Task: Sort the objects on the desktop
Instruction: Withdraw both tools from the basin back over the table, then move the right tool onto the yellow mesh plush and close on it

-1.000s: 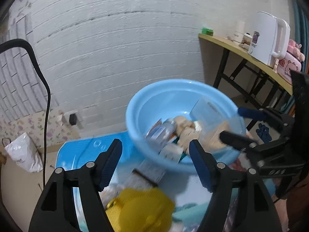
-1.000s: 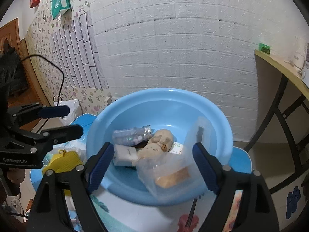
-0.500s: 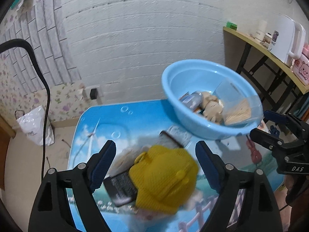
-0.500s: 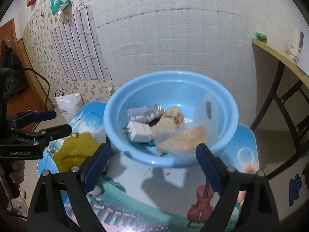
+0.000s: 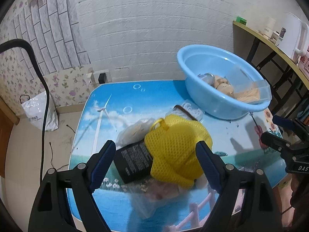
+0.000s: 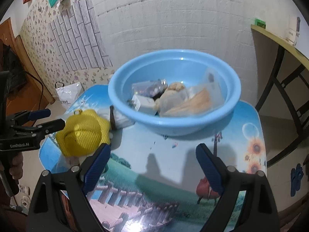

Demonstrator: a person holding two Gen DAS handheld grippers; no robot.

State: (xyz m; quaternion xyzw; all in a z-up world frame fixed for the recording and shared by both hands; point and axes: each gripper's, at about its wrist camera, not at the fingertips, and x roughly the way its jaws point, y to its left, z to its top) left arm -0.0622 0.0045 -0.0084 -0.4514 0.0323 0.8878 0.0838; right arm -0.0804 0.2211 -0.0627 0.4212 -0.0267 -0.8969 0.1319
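On the picture-printed table (image 5: 108, 116), left of the blue basin (image 5: 204, 96), a yellow mesh pouch (image 5: 177, 147) lies atop the clutter pile. Black labelled box (image 5: 135, 160) touches the pouch's left edge, partly under it. Clear plastic bags (image 5: 135, 131) stick out behind and below the pouch. Basin sits at the table's far right corner, holds a clear bottle (image 6: 148, 87), white charger (image 6: 144, 105), plush toy (image 6: 171, 90), clear bag with tan contents (image 6: 199, 100). Left gripper (image 5: 156, 160) hovers over the pouch, jaws wide apart, nothing clamped. Right gripper (image 6: 152, 164) also spread wide, empty, over bare table in front of the basin. White plastic bag (image 5: 38, 114) on floor left of the table.
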